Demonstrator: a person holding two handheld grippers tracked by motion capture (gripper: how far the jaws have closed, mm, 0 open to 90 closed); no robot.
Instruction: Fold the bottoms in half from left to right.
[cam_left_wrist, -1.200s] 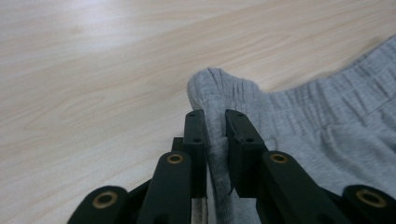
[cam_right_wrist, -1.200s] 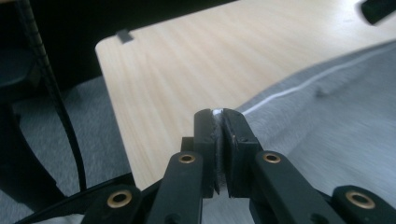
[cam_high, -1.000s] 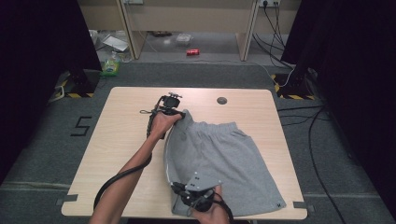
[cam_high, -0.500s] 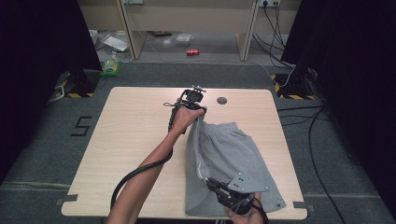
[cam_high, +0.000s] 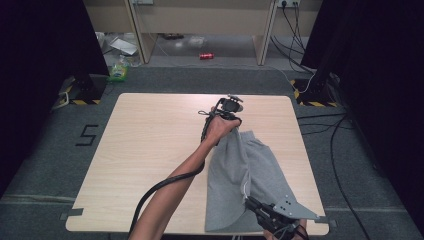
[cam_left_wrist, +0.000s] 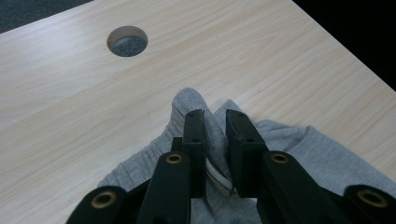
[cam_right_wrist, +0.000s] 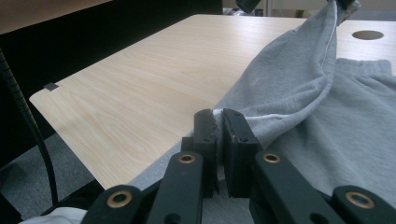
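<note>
Each hand-held gripper pinches the grey shorts (cam_high: 247, 175): the left hand-held gripper (cam_left_wrist: 215, 140) grips the waistband, the right hand-held gripper (cam_right_wrist: 219, 135) a hem, above the surface (cam_high: 150, 150).

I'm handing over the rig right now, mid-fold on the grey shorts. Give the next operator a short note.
Left gripper: jaws shut on the waistband end of the grey shorts, at the far side of the table.
Right gripper: jaws shut on the hem edge, at the near edge.
Done: the left half is lifted and carried over the right half.
Left: lay it flat, let go, then finish folding.
</note>
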